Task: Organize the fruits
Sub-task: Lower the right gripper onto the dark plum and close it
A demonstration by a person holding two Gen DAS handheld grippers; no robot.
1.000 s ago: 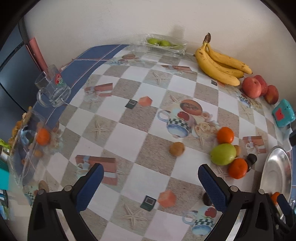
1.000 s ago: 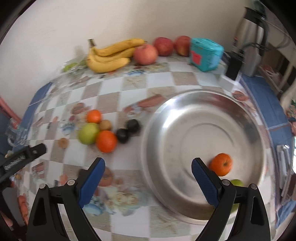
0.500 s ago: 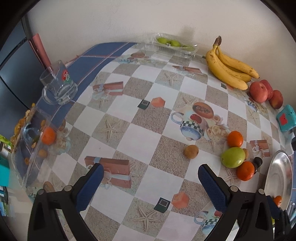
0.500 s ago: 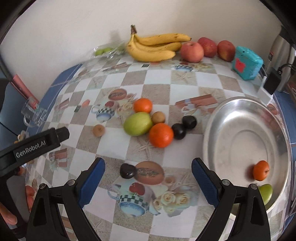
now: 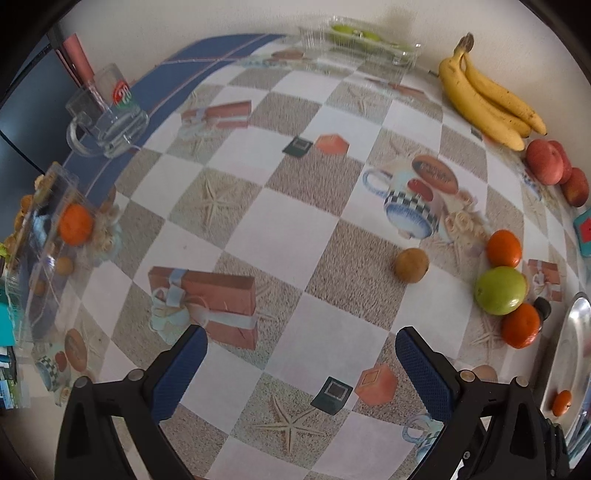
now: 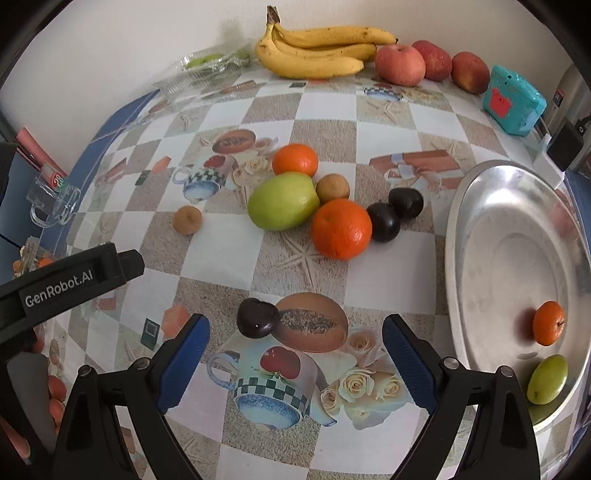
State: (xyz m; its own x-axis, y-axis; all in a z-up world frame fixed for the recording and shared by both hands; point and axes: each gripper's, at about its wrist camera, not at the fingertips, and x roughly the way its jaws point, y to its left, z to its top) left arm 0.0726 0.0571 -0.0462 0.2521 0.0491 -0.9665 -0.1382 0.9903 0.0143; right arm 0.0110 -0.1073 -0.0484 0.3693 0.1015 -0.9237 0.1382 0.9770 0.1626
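Note:
In the right wrist view my right gripper (image 6: 295, 343) is open and empty, with a dark plum (image 6: 256, 318) lying between its fingers. Beyond it sit a green apple (image 6: 282, 201), two oranges (image 6: 340, 229) (image 6: 295, 159), two more dark plums (image 6: 384, 222), and two small brown fruits (image 6: 187, 220). A steel bowl (image 6: 480, 221) at the right holds a small orange (image 6: 548, 322) and a green fruit (image 6: 546, 378). My left gripper (image 5: 301, 356) is open and empty over the tablecloth; the brown fruit (image 5: 410, 264) lies ahead of it on the right.
Bananas (image 6: 317, 51), red apples (image 6: 400, 64) and a teal box (image 6: 513, 99) line the back wall. A clear tray with green fruit (image 5: 364, 35) is at the back. A glass mug (image 5: 107, 118) and a clear plastic box (image 5: 44, 251) sit at the left edge.
My right gripper has swung left from the bowl toward the loose fruit, and the near plum now lies between its fingers. My left gripper has drifted left and lower over the cloth.

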